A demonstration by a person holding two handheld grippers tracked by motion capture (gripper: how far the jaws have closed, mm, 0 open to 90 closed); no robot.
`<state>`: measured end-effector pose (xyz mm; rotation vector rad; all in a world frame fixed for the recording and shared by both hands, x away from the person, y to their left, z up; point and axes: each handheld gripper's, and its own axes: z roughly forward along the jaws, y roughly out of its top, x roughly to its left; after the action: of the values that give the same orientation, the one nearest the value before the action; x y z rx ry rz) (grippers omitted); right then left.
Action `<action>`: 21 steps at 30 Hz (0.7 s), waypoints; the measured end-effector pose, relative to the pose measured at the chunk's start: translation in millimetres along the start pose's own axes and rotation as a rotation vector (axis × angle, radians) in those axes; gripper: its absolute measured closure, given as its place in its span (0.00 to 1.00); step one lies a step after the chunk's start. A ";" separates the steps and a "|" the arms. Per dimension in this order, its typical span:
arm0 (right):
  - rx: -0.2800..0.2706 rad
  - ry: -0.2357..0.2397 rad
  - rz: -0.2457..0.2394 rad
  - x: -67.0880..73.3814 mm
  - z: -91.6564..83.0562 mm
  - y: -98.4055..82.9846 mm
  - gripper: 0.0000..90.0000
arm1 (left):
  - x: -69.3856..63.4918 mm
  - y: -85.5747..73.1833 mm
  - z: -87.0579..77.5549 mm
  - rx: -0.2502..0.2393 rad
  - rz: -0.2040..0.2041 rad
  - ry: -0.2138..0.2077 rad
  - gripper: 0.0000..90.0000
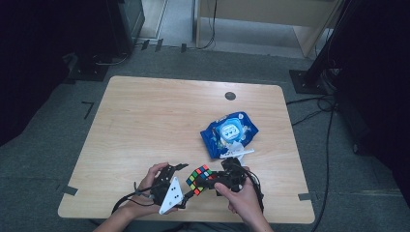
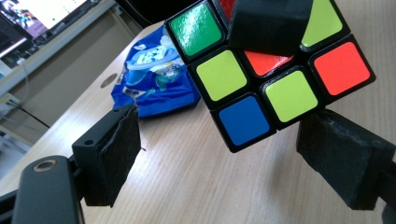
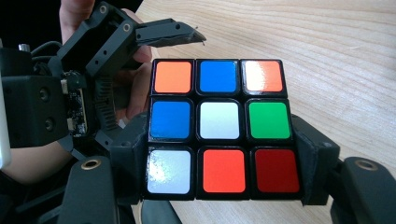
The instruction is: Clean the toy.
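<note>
Right gripper [image 1: 216,180] jaws are clamping the Rubik's cube [image 3: 218,127]; left gripper [image 1: 181,186] jaws are standing open, empty; a re-grip misaligned with a layer risks jamming the twist.

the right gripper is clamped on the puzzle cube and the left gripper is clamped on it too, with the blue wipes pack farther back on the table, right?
Not quite: the left gripper is open, its pads clear of the puzzle cube, as the left gripper view shows. The right gripper does clamp the cube, and the blue wipes pack lies farther back.

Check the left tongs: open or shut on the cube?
Open. In the left gripper view, both pads stand clear of the cube; the right tongs clamp it.
</note>
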<state>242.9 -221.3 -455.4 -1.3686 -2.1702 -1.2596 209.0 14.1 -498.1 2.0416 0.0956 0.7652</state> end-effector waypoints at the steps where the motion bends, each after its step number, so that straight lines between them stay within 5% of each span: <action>1: 0.002 0.000 0.000 -0.2 -0.1 0.2 0.38 | -0.4 0.6 0.1 -0.001 0.008 0.003 0.16; 12: 0.086 -0.028 -0.015 2.1 3.8 9.0 0.38 | -7.0 2.4 5.6 0.000 0.119 0.027 0.15; 21: 0.139 -0.033 -0.024 -3.0 4.4 30.9 0.38 | 9.2 3.9 11.3 -0.019 0.125 0.020 0.15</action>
<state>271.1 -214.3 -443.7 -1.3209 -2.2561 -1.0780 221.8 6.8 -494.9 2.0362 -0.0287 0.8613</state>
